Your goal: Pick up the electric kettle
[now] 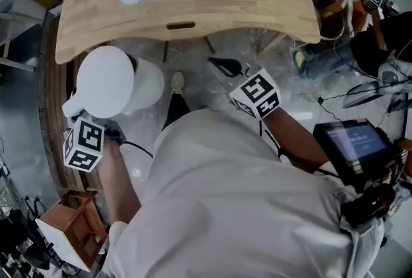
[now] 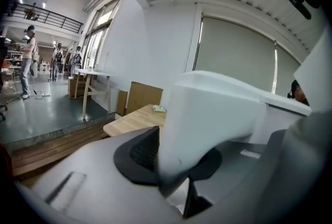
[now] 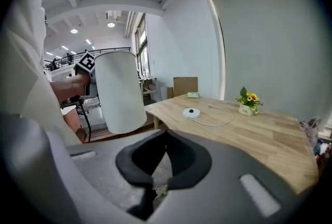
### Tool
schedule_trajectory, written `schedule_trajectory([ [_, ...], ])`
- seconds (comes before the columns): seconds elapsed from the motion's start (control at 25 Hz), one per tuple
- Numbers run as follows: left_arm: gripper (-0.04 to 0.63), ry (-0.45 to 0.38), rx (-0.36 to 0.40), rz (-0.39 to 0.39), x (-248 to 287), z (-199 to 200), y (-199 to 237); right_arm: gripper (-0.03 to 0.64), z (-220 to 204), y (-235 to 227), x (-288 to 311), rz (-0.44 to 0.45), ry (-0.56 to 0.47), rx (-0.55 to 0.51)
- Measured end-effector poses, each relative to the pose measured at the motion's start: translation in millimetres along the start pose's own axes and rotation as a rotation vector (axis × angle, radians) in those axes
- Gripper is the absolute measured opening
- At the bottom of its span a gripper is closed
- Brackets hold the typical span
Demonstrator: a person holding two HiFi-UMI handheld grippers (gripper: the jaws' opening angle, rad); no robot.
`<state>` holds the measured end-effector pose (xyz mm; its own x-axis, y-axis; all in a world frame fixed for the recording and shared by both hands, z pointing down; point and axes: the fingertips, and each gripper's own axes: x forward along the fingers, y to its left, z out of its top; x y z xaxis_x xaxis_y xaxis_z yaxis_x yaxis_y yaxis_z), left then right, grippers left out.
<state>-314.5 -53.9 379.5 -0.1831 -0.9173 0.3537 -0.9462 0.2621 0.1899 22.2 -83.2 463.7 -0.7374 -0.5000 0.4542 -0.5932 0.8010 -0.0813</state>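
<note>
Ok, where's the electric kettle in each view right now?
Head view: electric kettle at left, below the table's near edge, off the table.
Left gripper view: electric kettle fills the centre and right, its handle clamped between the jaws.
Right gripper view: electric kettle left of centre, upper half, held in the air.
Shared landmark: the wooden table, seen in all three views.

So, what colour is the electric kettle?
The kettle is plain white, with no pattern visible. The right gripper view shows it best.
</note>
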Motion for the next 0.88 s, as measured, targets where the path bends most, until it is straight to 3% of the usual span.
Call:
schedule_trajectory([
  [0.88, 0.081, 0.013, 0.032, -0.036, -1.1, -17.0, -11.9, 0.003, 10.0, 13.2, 5.4, 0.015, -0.008, -0.049],
])
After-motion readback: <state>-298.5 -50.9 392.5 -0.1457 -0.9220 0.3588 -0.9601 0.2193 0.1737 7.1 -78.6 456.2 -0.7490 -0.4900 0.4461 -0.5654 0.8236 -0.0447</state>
